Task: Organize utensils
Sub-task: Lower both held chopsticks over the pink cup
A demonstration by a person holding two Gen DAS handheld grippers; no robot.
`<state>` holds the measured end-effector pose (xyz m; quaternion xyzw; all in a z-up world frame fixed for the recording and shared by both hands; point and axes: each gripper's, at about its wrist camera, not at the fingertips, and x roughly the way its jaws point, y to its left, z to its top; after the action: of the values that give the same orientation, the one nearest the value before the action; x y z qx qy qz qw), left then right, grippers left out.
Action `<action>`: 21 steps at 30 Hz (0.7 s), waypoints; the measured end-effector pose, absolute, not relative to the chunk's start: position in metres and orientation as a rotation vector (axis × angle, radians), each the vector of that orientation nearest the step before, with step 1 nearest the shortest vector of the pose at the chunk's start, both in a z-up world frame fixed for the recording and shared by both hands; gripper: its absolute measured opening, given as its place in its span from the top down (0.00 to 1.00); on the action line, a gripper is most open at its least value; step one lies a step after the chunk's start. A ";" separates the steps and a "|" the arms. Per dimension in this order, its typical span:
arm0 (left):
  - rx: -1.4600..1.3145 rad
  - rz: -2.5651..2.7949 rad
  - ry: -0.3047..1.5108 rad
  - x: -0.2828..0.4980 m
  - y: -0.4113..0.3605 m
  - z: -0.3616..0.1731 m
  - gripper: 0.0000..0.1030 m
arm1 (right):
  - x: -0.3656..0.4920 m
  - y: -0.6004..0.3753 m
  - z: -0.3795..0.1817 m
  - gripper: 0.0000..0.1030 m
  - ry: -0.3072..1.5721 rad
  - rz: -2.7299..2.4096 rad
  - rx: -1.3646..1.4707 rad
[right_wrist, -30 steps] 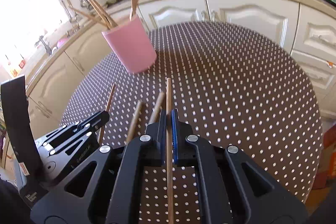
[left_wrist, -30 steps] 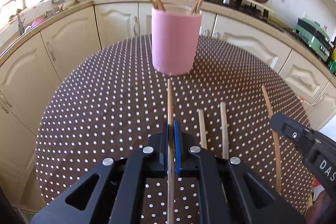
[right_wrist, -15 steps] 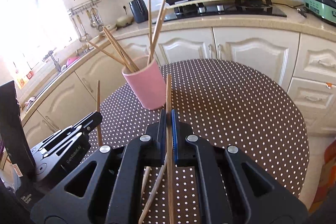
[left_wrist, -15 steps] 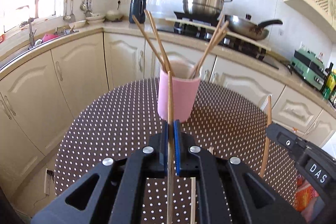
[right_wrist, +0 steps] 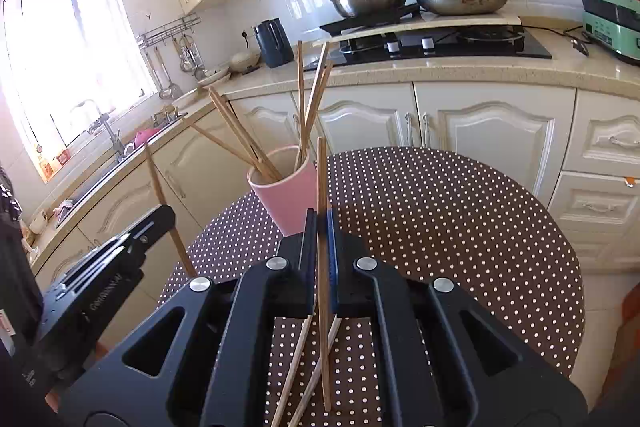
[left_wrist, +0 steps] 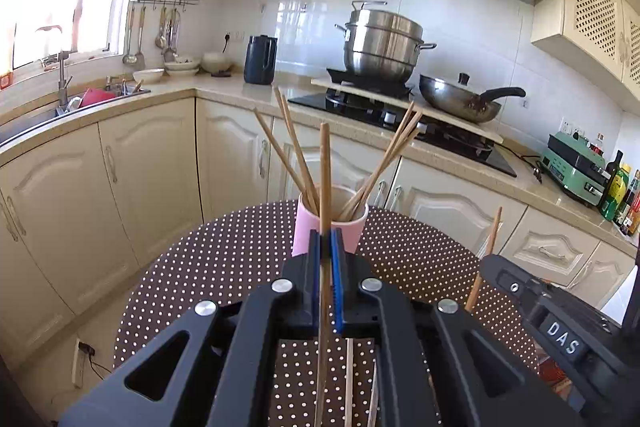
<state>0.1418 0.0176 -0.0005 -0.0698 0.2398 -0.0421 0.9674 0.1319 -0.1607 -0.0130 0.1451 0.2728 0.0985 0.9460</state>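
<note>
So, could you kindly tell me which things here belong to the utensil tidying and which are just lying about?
Job: pink cup; chopstick in left tongs; chopstick in right tongs; loose chopsticks on table.
Lying about: steamer pot; wok; kettle; green appliance.

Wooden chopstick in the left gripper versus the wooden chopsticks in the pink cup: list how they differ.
The wooden chopstick clamped in the left gripper stands nearly upright; the wooden chopsticks in the pink cup lean outward, fanned to both sides. The held one is lifted clear of the brown polka-dot table and outside the pink cup; the others rest inside it. All are plain, light-brown sticks.
</note>
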 end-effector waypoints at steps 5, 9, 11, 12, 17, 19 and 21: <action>-0.130 -0.080 0.452 0.143 0.016 0.009 0.94 | 0.134 -0.160 -0.004 0.95 0.529 0.197 0.295; -0.133 -0.081 0.438 0.148 0.016 0.016 0.94 | 0.140 -0.159 0.007 0.95 0.498 0.197 0.288; -0.136 -0.082 0.430 0.149 0.017 0.019 0.94 | 0.143 -0.158 0.011 0.95 0.490 0.200 0.291; -0.137 -0.083 0.426 0.149 0.018 0.020 0.94 | 0.144 -0.157 0.013 0.95 0.485 0.199 0.290; -0.138 -0.081 0.401 0.151 0.020 0.027 0.94 | 0.149 -0.154 0.023 0.95 0.455 0.197 0.281; -0.139 -0.083 0.394 0.154 0.021 0.030 0.94 | 0.151 -0.152 0.029 0.95 0.442 0.198 0.279; -0.138 -0.084 0.386 0.156 0.022 0.034 0.94 | 0.153 -0.151 0.033 0.95 0.434 0.198 0.280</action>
<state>0.1557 0.0219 0.0336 -0.0686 0.1914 -0.0416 0.9782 0.1528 -0.1509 0.0326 0.1383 0.2145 0.0976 0.9619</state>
